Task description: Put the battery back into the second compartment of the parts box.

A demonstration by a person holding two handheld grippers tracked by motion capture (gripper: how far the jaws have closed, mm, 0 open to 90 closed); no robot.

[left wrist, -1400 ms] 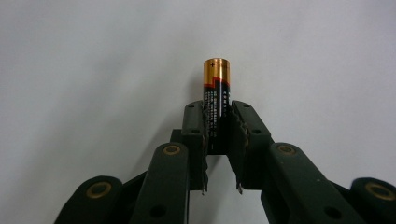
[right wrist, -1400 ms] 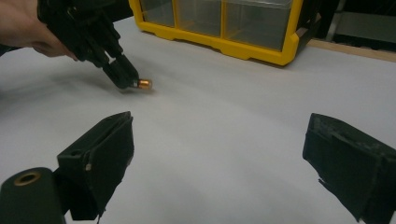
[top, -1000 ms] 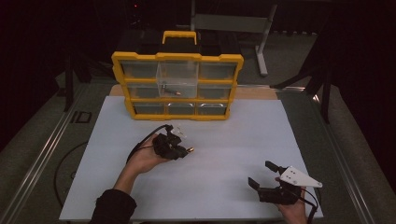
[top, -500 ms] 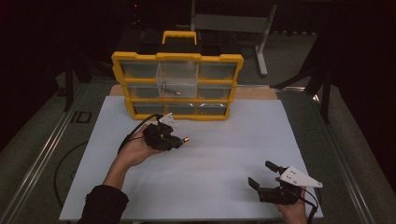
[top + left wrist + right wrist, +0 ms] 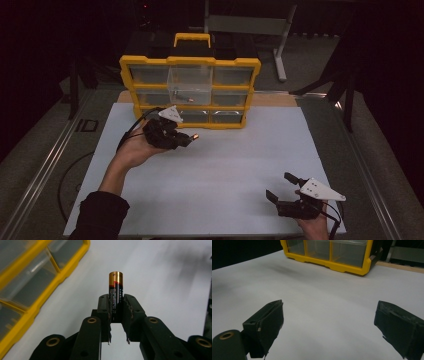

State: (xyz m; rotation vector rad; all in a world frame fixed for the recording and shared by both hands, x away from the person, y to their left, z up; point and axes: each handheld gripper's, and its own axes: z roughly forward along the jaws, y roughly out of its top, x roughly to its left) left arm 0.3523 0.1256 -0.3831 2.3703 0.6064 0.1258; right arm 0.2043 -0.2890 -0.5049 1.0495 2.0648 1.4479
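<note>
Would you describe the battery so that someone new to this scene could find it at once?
Start at the yellow organizer at the far side of the white table. Just in front of its lower left corner, the left gripper is held above the table. The battery is the small black cylinder with a copper-coloured end, pinched between its jaws and sticking out past them.

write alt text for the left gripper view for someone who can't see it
The left gripper has its two black jaws shut on a battery, whose copper-coloured end sticks out past the tips. Below lies a white table surface, and a yellow organizer with clear drawers sits at the upper left.
</note>
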